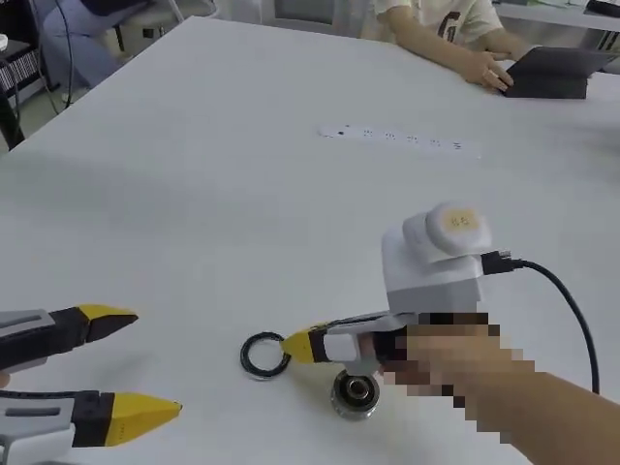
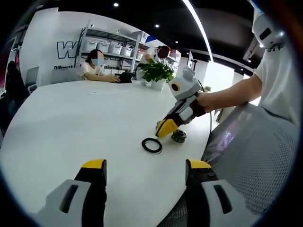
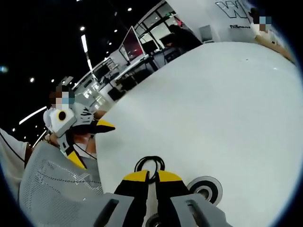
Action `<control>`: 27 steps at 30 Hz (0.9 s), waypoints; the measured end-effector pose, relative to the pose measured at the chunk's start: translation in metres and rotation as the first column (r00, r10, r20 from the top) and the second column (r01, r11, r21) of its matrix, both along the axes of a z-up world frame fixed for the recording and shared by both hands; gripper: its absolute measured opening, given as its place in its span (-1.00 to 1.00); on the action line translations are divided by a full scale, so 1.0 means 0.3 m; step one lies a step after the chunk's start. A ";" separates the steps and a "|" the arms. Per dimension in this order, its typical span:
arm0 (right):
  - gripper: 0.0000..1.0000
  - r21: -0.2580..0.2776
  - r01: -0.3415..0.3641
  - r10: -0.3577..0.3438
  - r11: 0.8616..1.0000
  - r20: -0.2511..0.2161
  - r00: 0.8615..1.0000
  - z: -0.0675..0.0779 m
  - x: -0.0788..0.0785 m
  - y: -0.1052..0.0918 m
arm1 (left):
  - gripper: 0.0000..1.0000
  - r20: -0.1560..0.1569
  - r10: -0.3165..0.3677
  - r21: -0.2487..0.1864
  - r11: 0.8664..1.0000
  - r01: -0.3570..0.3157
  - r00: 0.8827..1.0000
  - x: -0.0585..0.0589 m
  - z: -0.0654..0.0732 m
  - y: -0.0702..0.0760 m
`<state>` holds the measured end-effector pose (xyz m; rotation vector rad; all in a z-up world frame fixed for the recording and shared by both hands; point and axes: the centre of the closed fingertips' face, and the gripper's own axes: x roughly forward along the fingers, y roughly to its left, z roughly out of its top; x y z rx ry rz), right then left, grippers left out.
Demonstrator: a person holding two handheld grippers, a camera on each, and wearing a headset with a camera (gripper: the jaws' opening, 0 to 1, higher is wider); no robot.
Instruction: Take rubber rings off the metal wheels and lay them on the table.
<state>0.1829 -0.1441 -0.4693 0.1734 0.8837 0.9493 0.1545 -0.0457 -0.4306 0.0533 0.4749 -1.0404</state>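
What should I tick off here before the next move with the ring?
1. Rubber ring off the metal wheel: ok, they lie apart.
2. Ring flat on the table: ok, judging by the left gripper view.
3. Right gripper let go of the ring: not ok, its jaws are shut on the ring's near edge.
4. Left gripper out of the way: ok, jaws open, apart from the ring.
5. More ringed wheels left to do: cannot tell.
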 end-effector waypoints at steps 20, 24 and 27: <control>-0.90 -0.013 0.011 -0.010 1.000 0.063 0.998 0.079 0.015 -0.066 | 0.31 0.017 -0.008 0.004 1.000 0.008 1.000 0.000 0.016 -0.003; -0.87 -0.013 0.006 -0.005 1.000 0.083 0.997 0.110 0.005 -0.098 | 0.31 0.030 -0.018 0.008 1.000 0.018 0.999 -0.001 0.025 -0.007; -0.83 -0.015 0.005 -0.004 1.000 0.100 0.995 0.131 -0.004 -0.125 | 0.34 0.036 -0.025 0.015 1.000 0.025 0.999 -0.004 0.031 -0.011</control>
